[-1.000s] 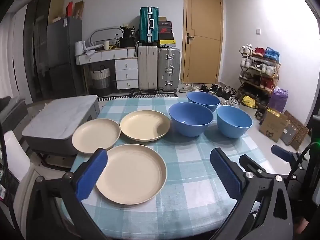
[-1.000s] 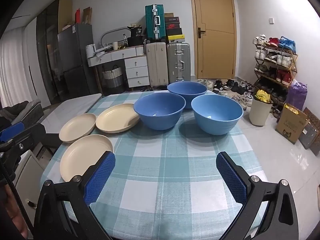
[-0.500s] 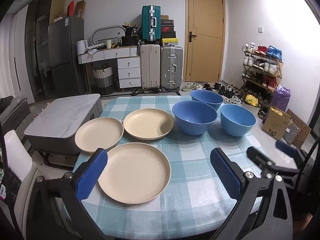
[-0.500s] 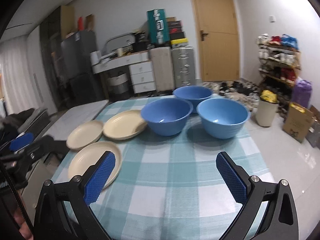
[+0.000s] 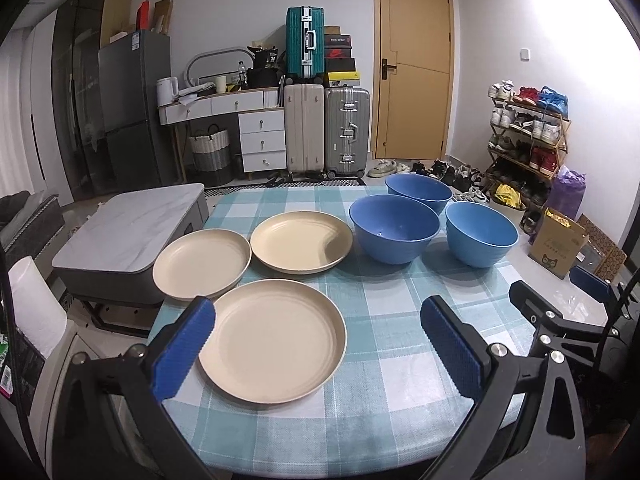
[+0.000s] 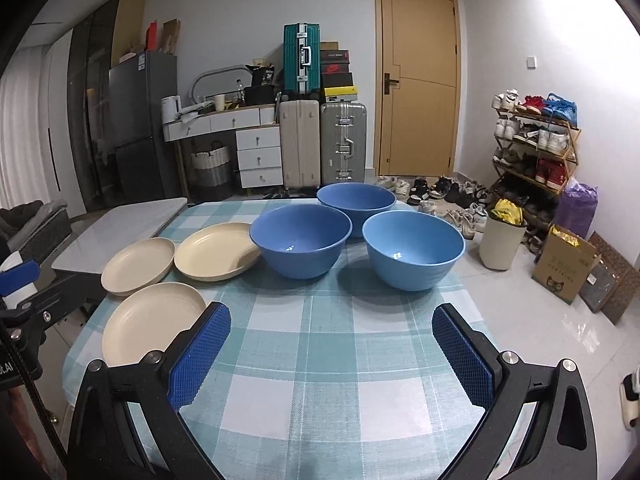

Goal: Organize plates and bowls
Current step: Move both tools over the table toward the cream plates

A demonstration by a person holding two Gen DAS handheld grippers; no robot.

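Three cream plates lie on the checked tablecloth [image 5: 376, 360]: a near one [image 5: 276, 340], a left one [image 5: 202, 262] and a far one [image 5: 302, 240]. Three blue bowls stand to their right: a middle one [image 5: 394, 228], a right one [image 5: 482, 234] and a back one [image 5: 418, 192]. My left gripper [image 5: 318, 344] is open and empty, above the near edge, over the near plate. My right gripper [image 6: 330, 354] is open and empty, above bare cloth [image 6: 320, 340] in front of the bowls [image 6: 412, 254]. The plates [image 6: 154, 322] lie to its left.
A grey marble-topped low table [image 5: 128, 224] stands left of the table. Suitcases [image 5: 346, 132], drawers and a fridge line the back wall. A shoe rack [image 5: 528, 136], a cardboard box [image 5: 560, 242] and a bin [image 6: 500, 242] stand on the right.
Both grippers have shifted a little, staying open and empty. The left view has moved slightly back and up; the right view has swung back. No dish has moved.
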